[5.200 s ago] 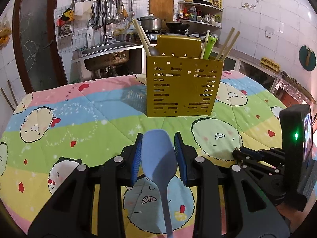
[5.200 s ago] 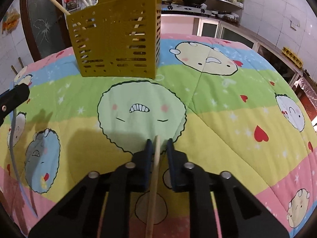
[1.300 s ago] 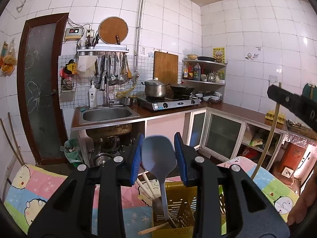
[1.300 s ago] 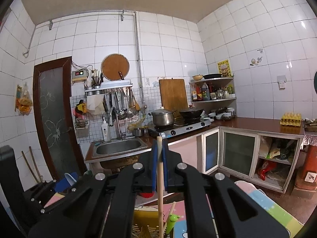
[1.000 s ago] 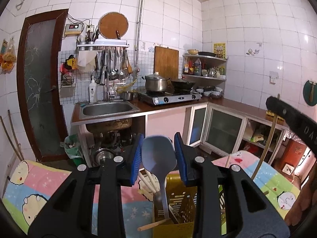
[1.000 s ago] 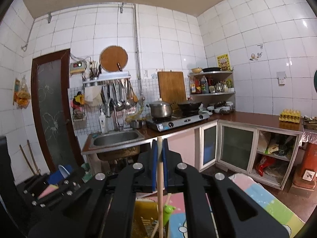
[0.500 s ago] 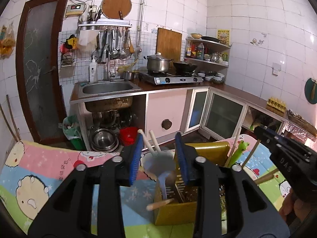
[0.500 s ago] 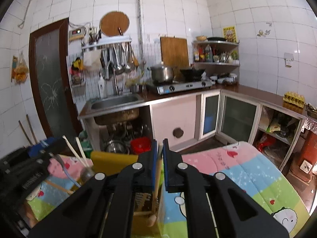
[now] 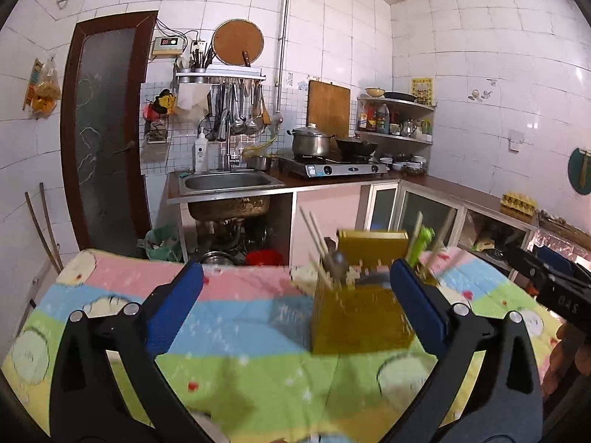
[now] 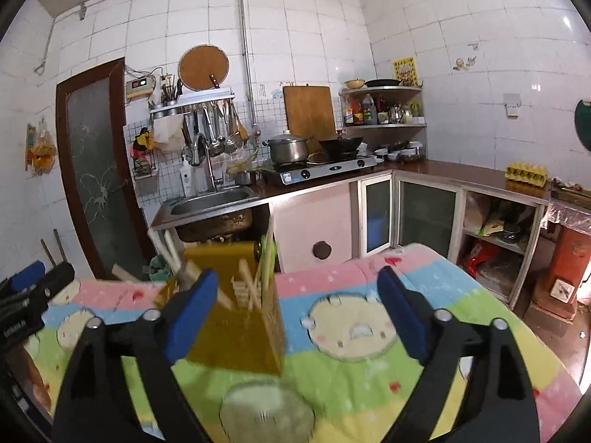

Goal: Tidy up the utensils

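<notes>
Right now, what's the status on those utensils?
Left hand-held gripper and right hand-held gripper just opened, both empty. Chopsticks stand in yellow utensil holder. Nothing in the way.

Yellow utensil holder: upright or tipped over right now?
Upright. The yellow utensil holder stands on its base on the patterned cloth, with chopsticks sticking up out of its top.

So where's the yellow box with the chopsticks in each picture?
Left wrist view: yellow utensil holder sits right of centre, near the right finger.
Right wrist view: yellow utensil holder sits left of centre, behind the left finger.
Shared landmark: steel sink.
</notes>
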The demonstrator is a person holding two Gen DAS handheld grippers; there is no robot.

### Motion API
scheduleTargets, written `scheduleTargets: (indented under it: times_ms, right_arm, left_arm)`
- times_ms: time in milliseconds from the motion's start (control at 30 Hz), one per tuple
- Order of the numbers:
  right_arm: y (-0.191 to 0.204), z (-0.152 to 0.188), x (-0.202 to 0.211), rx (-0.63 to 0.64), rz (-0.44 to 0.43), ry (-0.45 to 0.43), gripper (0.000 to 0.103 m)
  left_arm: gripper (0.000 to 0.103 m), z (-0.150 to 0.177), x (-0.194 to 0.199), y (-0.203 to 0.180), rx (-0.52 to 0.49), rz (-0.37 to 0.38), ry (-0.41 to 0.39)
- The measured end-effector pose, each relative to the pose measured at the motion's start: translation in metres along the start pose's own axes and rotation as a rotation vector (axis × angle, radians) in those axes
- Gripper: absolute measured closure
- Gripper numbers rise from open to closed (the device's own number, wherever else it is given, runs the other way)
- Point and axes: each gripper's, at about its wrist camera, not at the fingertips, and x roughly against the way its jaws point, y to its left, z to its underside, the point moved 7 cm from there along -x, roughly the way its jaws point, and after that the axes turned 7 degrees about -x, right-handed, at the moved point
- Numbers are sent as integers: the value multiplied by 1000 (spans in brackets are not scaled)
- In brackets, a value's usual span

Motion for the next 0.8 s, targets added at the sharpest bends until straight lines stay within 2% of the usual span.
scheduleTargets:
  times_ms: [167, 333, 433, 567, 800]
  right_arm:
    - [7, 55, 37, 63, 6, 4, 5]
    - [16, 87, 60, 79, -4, 12, 4]
    - [20, 99, 70, 94, -2, -8, 4]
    - [20, 112, 75, 117, 13, -15, 4]
    - [18, 121, 79, 121, 4, -16, 4]
  left_arm:
    - [5, 45, 37, 2, 0, -20, -13]
    - [5, 85, 52, 1, -3, -8, 27]
    - [5, 101, 63, -2, -55, -30, 17]
    - [5, 120, 71, -7, -95, -20, 28]
    - [5, 128, 75, -4, -85, -28, -1]
